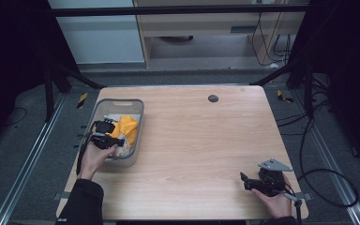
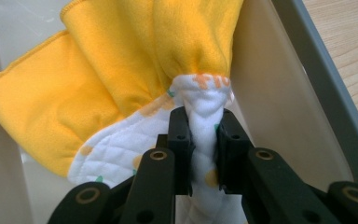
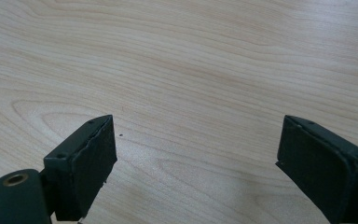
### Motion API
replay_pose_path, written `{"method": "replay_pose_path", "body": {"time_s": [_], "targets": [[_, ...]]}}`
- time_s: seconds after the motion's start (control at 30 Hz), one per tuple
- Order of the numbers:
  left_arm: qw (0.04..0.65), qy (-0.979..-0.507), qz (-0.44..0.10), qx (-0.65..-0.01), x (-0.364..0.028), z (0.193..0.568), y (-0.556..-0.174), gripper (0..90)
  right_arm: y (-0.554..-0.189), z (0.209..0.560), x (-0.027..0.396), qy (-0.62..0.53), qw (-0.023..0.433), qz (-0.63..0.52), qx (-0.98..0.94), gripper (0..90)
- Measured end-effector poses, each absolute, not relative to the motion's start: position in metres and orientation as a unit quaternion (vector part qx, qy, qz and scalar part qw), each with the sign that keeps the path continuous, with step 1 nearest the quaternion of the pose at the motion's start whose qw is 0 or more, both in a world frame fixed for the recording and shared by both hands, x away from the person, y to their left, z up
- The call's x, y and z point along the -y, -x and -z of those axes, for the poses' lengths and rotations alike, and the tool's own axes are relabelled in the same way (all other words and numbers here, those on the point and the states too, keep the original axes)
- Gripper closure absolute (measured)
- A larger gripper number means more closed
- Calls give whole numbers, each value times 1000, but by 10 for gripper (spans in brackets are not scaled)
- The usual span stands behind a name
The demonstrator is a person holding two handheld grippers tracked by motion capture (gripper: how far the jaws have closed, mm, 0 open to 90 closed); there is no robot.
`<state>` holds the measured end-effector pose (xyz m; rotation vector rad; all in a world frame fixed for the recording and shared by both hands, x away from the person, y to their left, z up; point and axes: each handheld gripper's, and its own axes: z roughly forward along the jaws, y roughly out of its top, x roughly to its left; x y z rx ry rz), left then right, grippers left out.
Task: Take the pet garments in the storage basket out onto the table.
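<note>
Two grippers are at the wooden table (image 1: 192,140), one in each hand. The left gripper (image 1: 107,136) is down inside the grey bin (image 1: 138,123), which sits near the left edge of the table. Its two black jaws are squeezed together on a cloth (image 2: 121,84). The pads (image 2: 181,140) press on a bunched-up fold of it from both sides, so the cloth is pinched tight between them.

The cloth is yellow on one side. The other side is white and quilted, with little orange and green marks. The white part is the bit stuck between the jaws. The yellow part spreads out above and to the left of the jaws, in soft folds. Just to the right of the jaws stands the pale inside wall of the bin, with its grey rim beyond it. In the high view, the yellow cloth (image 1: 127,127) pokes up from the bin right beside the left gripper, and the left hand (image 1: 93,159) is wrapped around the gripper's handle.

The right gripper (image 1: 251,182) is well apart from the bin, near the front right corner of the table, held in the right hand (image 1: 274,201). Its jaws stand wide apart. Between them is bare wood and nothing else. They point across the table toward the left.
</note>
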<state>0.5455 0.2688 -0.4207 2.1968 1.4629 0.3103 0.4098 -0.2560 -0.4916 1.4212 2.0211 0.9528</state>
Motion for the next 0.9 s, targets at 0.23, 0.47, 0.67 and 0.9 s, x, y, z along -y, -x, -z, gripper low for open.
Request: {"method": "replay_pose_path", "body": {"time_s": [0.23,0.47,0.67,0.9], "targets": [[240,-804,-122,-530,-271,413,-543,810,-410,492,256,-521,244,-349,-740,115],[259,-798,-140,-526,-275,397,-537,818,-410,492,256,-520,245,-349,-740,115],[285,-790,-154,-521,-280,381,-527,821,-409,491,256,-523,242,-349,-739,115],[297,-789,-167,-512,-282,367,-518,820,-409,491,256,-522,244,-348,-740,115]]}}
